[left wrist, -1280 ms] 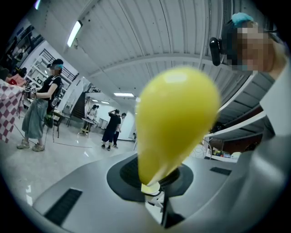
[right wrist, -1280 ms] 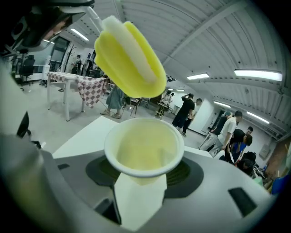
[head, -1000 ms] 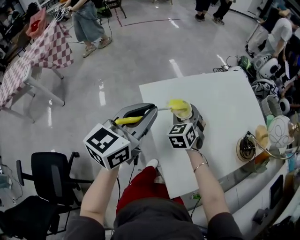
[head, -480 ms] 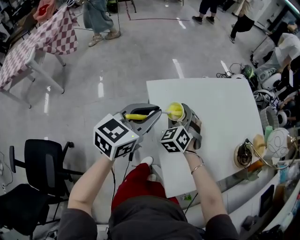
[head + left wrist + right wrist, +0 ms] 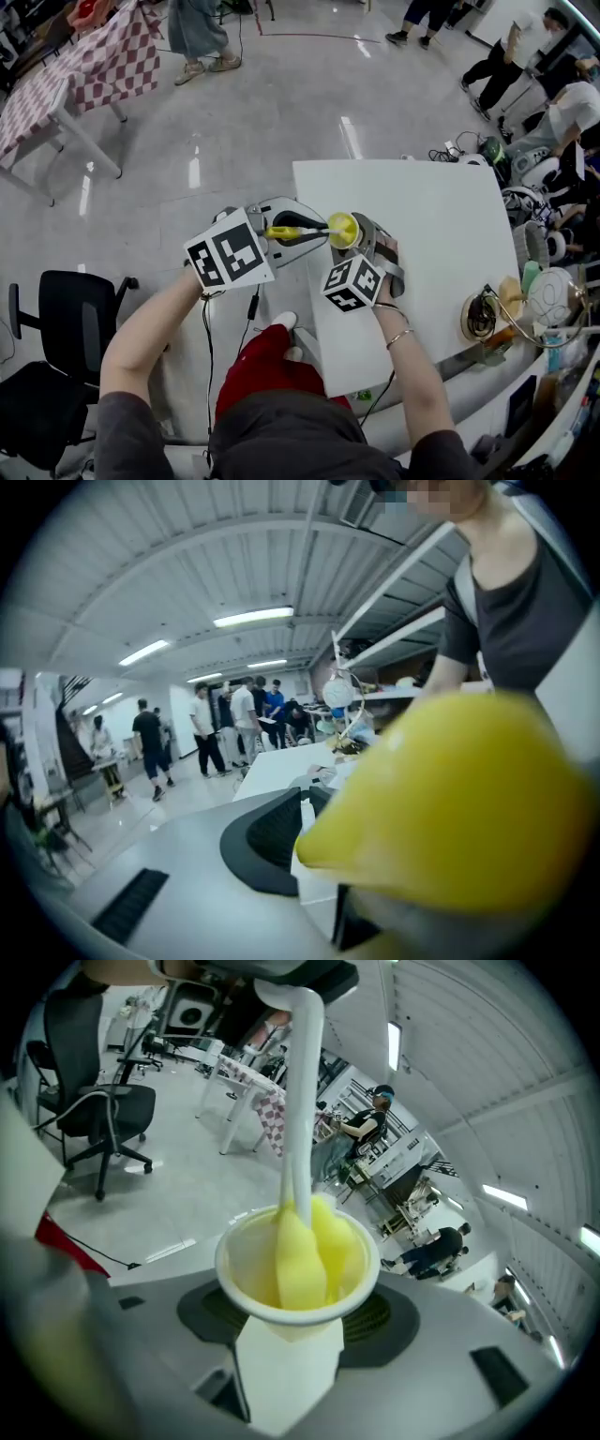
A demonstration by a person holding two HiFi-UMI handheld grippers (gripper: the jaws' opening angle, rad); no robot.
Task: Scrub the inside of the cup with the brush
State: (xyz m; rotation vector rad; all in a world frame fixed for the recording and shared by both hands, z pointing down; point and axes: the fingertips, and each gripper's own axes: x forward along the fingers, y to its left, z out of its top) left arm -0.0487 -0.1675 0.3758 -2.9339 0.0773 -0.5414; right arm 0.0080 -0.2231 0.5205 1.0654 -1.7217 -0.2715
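A white, square-cornered flat tabletop [image 5: 441, 234] stands on the glossy grey floor [image 5: 234, 131] (ceiling lights reflect in it). A cluttered grey bench [image 5: 487, 349] runs just beside its right edge.

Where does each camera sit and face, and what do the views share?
Head view: on the person's head, looking steeply down at the table; both forearms, the left gripper and right gripper show.
Left gripper view: on the left gripper, looking along its jaws past the brush handle; the person's torso shows.
Right gripper view: on the right gripper, looking into the cup; its own jaws show.
Shared: all three show the brush.
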